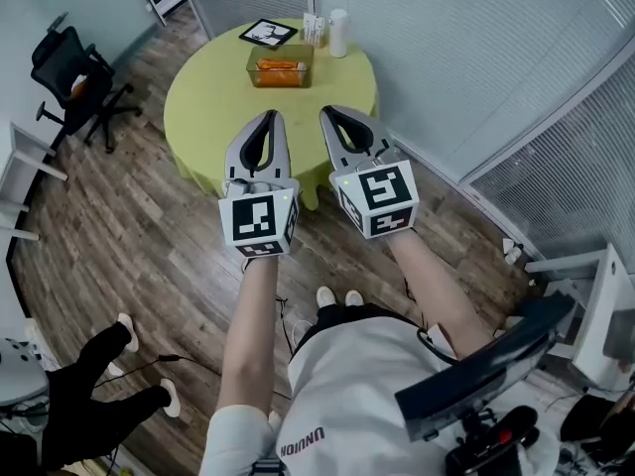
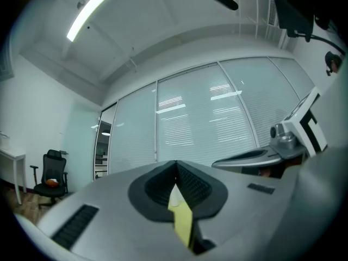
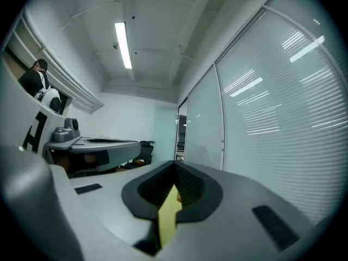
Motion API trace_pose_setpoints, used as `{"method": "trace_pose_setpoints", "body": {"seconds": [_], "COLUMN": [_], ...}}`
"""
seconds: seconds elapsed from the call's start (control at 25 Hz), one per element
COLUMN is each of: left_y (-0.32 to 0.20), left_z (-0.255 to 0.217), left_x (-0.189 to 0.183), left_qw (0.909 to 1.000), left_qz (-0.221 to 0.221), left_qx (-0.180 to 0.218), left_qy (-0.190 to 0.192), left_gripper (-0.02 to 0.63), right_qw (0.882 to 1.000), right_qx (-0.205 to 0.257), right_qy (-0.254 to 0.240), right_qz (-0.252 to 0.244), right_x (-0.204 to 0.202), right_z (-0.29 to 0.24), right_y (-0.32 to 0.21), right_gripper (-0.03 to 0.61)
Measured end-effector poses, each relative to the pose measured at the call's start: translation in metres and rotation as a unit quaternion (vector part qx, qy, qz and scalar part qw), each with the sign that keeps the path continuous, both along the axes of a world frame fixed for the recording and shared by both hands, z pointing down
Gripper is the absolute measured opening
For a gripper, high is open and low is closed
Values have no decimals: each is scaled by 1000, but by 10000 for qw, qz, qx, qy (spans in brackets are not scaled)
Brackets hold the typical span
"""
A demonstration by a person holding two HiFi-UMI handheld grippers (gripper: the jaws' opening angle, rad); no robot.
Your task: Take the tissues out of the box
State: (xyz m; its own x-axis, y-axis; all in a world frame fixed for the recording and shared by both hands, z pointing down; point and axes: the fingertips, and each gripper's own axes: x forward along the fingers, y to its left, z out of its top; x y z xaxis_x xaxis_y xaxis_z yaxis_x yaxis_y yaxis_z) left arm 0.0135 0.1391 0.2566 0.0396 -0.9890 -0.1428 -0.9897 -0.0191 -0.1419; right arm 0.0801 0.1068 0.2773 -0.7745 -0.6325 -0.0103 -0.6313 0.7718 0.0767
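Observation:
A small clear-sided box point(image 1: 280, 65) with something orange inside stands on the far half of a round yellow-green table point(image 1: 213, 107). Whether tissues are in it I cannot tell from here. Both grippers are held side by side in the air before the table's near edge, tips pointing at it. My left gripper point(image 1: 268, 117) is shut with nothing in it, its dark pads meeting point(image 2: 175, 165). My right gripper point(image 1: 332, 115) is likewise shut and empty point(image 3: 175, 165). A sliver of yellow table shows through each gripper's gap.
Beyond the box are a black-and-white marker card point(image 1: 268, 33), a white cylinder point(image 1: 339, 33) and a small upright pack point(image 1: 314, 28). A black office chair point(image 1: 74, 67) stands at the left. Glass partitions with blinds point(image 1: 476, 58) run behind and to the right. A person in black point(image 1: 89, 390) is at lower left.

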Motion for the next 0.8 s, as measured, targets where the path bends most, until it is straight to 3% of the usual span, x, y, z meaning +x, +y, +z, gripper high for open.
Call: {"method": "trace_pose_setpoints", "body": {"seconds": [0.48,0.8], "left_y": [-7,-34], "left_z": [12,22], "left_x": [-29,-49], "left_qw": [9998,9999], "left_qz": [-73,-110], "left_qx": [-28,-105], "left_qy": [188,67], "left_gripper": [12,12], "right_qw": [9998,9999], "right_qx": [-104,-68], "right_qy": [-151,-146], "right_qz": [77,36], "right_x": [-15,-37], "right_z": [1,10], "right_y": [-9,-39], "right_gripper": [18,20]}}
